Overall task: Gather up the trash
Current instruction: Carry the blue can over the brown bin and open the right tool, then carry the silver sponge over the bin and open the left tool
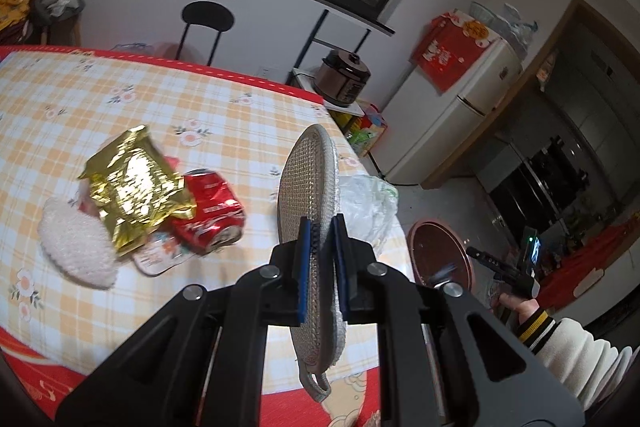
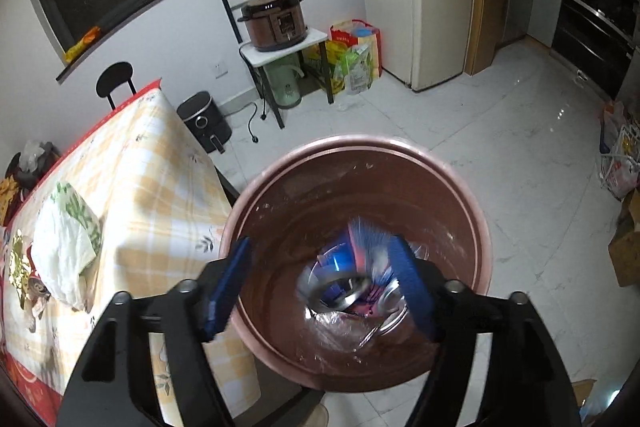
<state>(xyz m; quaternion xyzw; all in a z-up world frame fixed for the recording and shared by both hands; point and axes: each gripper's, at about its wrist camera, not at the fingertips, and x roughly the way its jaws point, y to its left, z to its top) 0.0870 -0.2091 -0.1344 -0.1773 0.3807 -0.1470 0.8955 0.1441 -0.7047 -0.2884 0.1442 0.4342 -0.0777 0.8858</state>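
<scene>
Left wrist view skims low across the yellow checked tablecloth table (image 1: 120, 99); right wrist view stares straight down, close, into the round brown plastic bin (image 2: 460, 183) (both views share bin and table).

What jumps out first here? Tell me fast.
The left tool grips a round woven mat on edge above the checked table, beside a gold wrapper and a crushed red can. The open right tool hangs over a brown bin holding trash.
</scene>
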